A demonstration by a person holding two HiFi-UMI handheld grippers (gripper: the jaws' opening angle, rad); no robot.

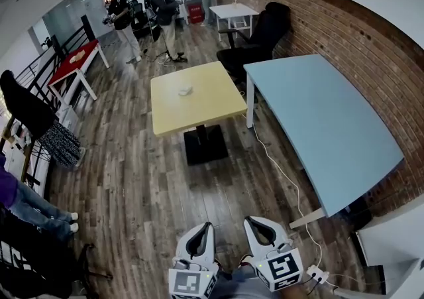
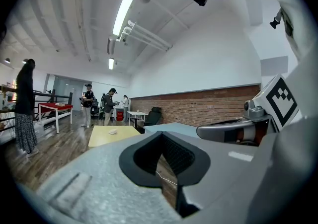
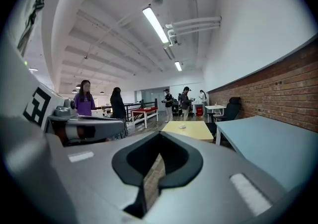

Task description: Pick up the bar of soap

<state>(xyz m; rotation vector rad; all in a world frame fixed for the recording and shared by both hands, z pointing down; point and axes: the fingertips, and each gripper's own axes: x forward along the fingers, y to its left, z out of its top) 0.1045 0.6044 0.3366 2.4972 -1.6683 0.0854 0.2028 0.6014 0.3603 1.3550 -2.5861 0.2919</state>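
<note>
A small white bar of soap lies on the yellow table in the middle of the room, far ahead of both grippers. It shows as a pale speck in the left gripper view and the right gripper view. My left gripper and right gripper hang side by side at the bottom of the head view, over the wooden floor. Both point toward the table. Each has its jaws shut with nothing between them, left gripper, right gripper.
A long blue table runs along the brick wall on the right, a black chair behind it. A white cable trails across the floor to a power strip. Several people stand at the back near a red table.
</note>
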